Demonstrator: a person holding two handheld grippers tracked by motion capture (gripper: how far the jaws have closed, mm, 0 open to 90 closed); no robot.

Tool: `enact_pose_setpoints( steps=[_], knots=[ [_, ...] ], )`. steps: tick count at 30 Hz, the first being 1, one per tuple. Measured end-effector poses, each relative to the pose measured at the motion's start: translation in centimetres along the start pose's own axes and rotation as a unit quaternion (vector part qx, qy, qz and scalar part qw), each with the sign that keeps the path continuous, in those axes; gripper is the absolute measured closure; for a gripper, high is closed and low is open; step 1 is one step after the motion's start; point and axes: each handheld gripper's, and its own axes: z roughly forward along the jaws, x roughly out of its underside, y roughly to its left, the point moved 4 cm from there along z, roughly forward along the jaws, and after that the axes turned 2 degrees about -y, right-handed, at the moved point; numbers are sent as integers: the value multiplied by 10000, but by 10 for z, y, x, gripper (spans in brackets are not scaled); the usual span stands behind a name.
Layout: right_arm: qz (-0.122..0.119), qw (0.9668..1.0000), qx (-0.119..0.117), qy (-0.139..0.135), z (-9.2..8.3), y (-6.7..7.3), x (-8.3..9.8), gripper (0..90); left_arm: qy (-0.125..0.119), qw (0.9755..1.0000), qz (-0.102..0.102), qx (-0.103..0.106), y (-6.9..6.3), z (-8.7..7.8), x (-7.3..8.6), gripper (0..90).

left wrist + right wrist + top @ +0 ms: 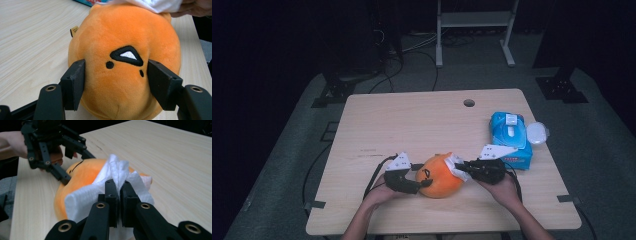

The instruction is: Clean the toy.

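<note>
Orange plush toy [441, 176] lay on the table [412, 120], near its front edge, with the embroidered face turned to the left claw [424, 183]. That claw was clamped on the toy, one jaw pressing into each side of the face, and held it steady. On the other side of the toy, the right claw [464, 170] had its jaws together on a folded white tissue [117, 180], which rested against the top of the toy. Farther from the toy, on its right, stood a blue pack of wipes [511, 137]. I judge the wiping was just starting: toy secured, tissue in contact, most of the surface left to rub.
</note>
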Motion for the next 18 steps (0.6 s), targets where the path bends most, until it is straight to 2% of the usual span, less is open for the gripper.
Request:
enact_pose_setpoints(
  steps=[4,8,12,15,18],
  knots=[
    [-9,10000,13,-47,12,-3,-9,848,5,10000,47,1,-2,0,0,346],
    [65,10000,-14,-13,17,-8,-10,848,-36,10000,-14,6,0,0,0,345],
    [115,9999,-9,19,10,-8,-3,848,-52,10000,3,12,0,0,0,344],
    [202,9998,-15,77,1,-8,5,848,-96,9999,-37,1,-1,1,-1,338],
    [241,9996,0,118,-9,-6,12,848,-100,9999,13,-18,-3,3,-5,334]
  ],
)
